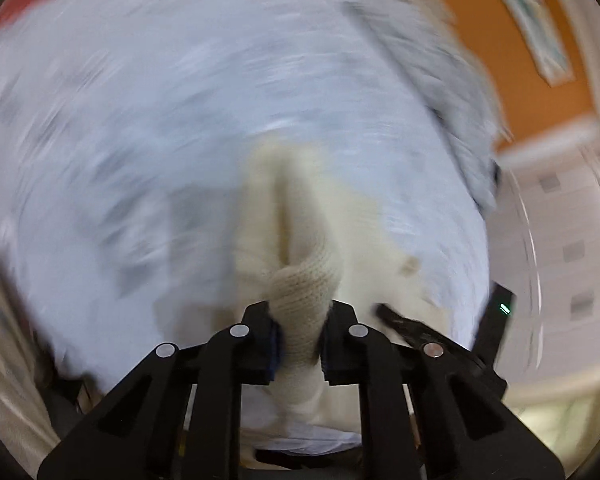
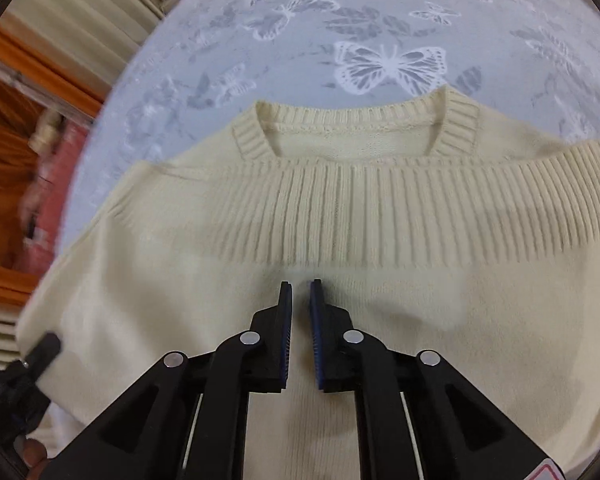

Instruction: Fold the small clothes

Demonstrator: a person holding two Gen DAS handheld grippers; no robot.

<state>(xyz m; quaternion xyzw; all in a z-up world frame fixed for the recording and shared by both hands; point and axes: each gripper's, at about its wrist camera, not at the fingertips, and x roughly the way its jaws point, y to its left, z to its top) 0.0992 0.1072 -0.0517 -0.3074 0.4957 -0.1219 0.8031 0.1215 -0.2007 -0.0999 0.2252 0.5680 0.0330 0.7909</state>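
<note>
A bunched fold of the cream sweater was pinched in the left gripper; the right gripper was held slightly parted, nothing gripped; sweater was spread on the butterfly bedsheet.

Bedsheet open beyond sweater; curtain left.
</note>
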